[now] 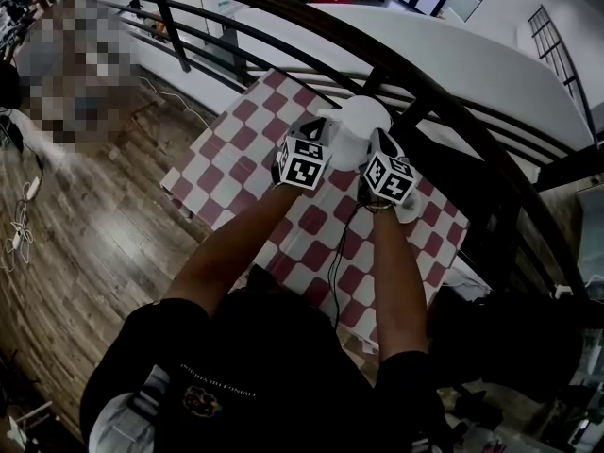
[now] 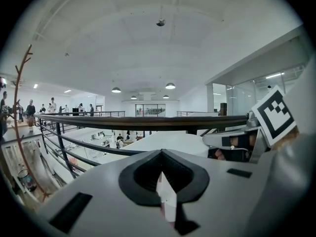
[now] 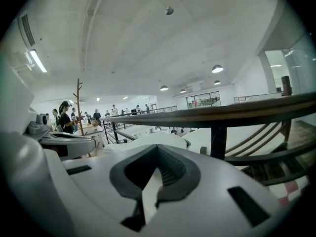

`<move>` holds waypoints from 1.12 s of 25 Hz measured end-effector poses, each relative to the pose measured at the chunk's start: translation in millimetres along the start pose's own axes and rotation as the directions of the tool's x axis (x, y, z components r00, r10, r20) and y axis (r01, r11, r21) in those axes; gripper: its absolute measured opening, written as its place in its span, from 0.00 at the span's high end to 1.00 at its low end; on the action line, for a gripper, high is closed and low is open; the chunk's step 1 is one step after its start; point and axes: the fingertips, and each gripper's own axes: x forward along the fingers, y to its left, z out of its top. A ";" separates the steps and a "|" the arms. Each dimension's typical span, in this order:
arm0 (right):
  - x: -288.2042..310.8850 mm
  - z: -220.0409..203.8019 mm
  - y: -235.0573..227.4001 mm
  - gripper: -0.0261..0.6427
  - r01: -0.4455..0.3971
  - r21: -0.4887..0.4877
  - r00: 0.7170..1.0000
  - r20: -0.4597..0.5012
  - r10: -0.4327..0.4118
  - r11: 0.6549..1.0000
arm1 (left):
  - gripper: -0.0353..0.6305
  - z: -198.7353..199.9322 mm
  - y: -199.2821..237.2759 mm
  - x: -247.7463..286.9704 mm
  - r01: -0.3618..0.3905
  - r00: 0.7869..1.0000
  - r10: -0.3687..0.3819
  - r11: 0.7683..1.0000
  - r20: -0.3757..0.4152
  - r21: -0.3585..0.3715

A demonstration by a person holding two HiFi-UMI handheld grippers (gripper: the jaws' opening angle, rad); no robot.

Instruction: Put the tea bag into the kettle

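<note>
The white kettle [image 1: 357,121] stands on the red-and-white checked table [image 1: 236,173], just beyond both grippers. My left gripper [image 1: 321,147] is at the kettle's left side and my right gripper [image 1: 377,154] at its right, side by side and pointing at it. In the left gripper view the left gripper [image 2: 163,184] is shut on a thin white piece with a pinkish lower edge, which looks like the tea bag [image 2: 168,201]. In the right gripper view the right gripper [image 3: 154,181] is shut on a thin white paper strip [image 3: 149,194]. The gripper bodies hide the kettle in both gripper views.
A dark curved railing [image 1: 406,74] runs right behind the table, with an open drop beyond it. A small white object [image 1: 411,208] lies on the table beside my right gripper. A black cable [image 1: 338,253] hangs between my arms. Wooden floor [image 1: 85,243] lies to the left.
</note>
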 end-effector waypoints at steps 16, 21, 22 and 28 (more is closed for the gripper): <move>-2.1 -0.2 0.0 0.94 -0.002 -0.010 1.000 0.029 0.003 1.000 | 0.94 -5.4 -2.8 5.1 0.002 1.000 -0.002 1.000 -0.008 -0.017; -1.2 -0.4 0.4 0.94 -0.004 -0.016 1.000 0.030 0.005 1.000 | 0.94 -6.3 -1.3 5.9 -0.002 1.000 0.001 1.000 -0.010 -0.016; -1.0 -0.8 0.3 0.94 -0.004 -0.016 1.000 0.030 0.004 1.000 | 0.94 -6.9 -1.1 6.0 -0.002 1.000 0.002 1.000 -0.011 -0.016; -1.4 -1.2 0.1 0.94 -0.003 -0.015 1.000 0.029 0.004 1.000 | 0.94 -8.0 -0.4 3.5 -0.007 1.000 0.007 1.000 -0.013 -0.015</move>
